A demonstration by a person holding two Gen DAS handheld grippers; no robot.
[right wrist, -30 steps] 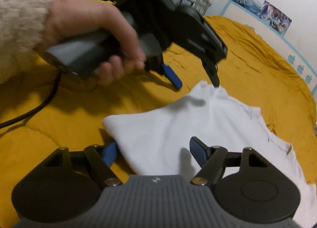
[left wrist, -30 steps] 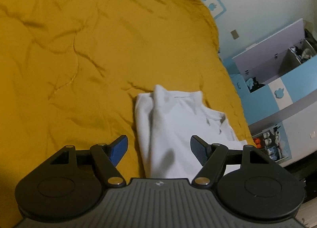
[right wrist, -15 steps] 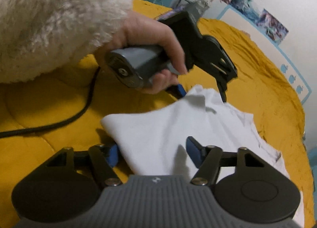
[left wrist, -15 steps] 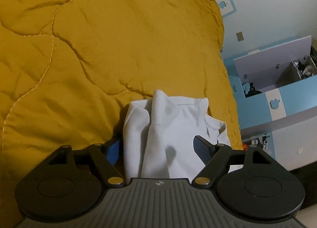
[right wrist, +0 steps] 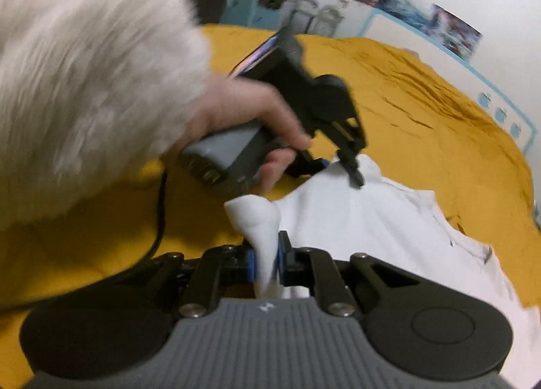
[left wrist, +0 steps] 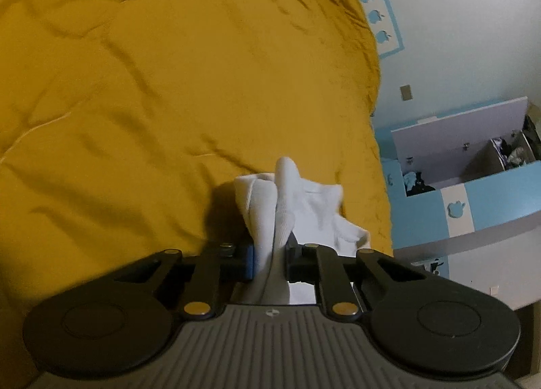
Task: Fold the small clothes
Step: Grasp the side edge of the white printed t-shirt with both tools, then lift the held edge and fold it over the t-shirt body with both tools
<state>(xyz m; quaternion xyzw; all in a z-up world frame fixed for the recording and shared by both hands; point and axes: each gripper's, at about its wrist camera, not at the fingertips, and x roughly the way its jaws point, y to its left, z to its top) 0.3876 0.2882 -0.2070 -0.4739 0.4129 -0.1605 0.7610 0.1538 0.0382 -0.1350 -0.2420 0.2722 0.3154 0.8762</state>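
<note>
A small white shirt (left wrist: 314, 206) lies on a mustard-yellow quilt (left wrist: 169, 84). In the left wrist view my left gripper (left wrist: 270, 253) has its jaws closing, and the pads pinch a raised ridge of the shirt's near edge. In the right wrist view my right gripper (right wrist: 267, 260) is closing too, with a bunched corner of the shirt (right wrist: 355, 220) squeezed between its blue pads. Beyond it a hand (right wrist: 243, 111) in a fluffy white sleeve (right wrist: 84, 84) holds the left gripper (right wrist: 339, 170) at the shirt's far edge.
The quilt's edge drops off to the right, beside a blue-and-white cabinet with an open drawer (left wrist: 473, 179). A black cable (right wrist: 159, 220) trails over the quilt at the left. Posters (right wrist: 405, 13) hang on the far wall.
Both grippers went from wide open over the shirt to pinched on its fabric. The right one has lifted its corner a little; the left one has rolled slightly and sunk onto the edge.
</note>
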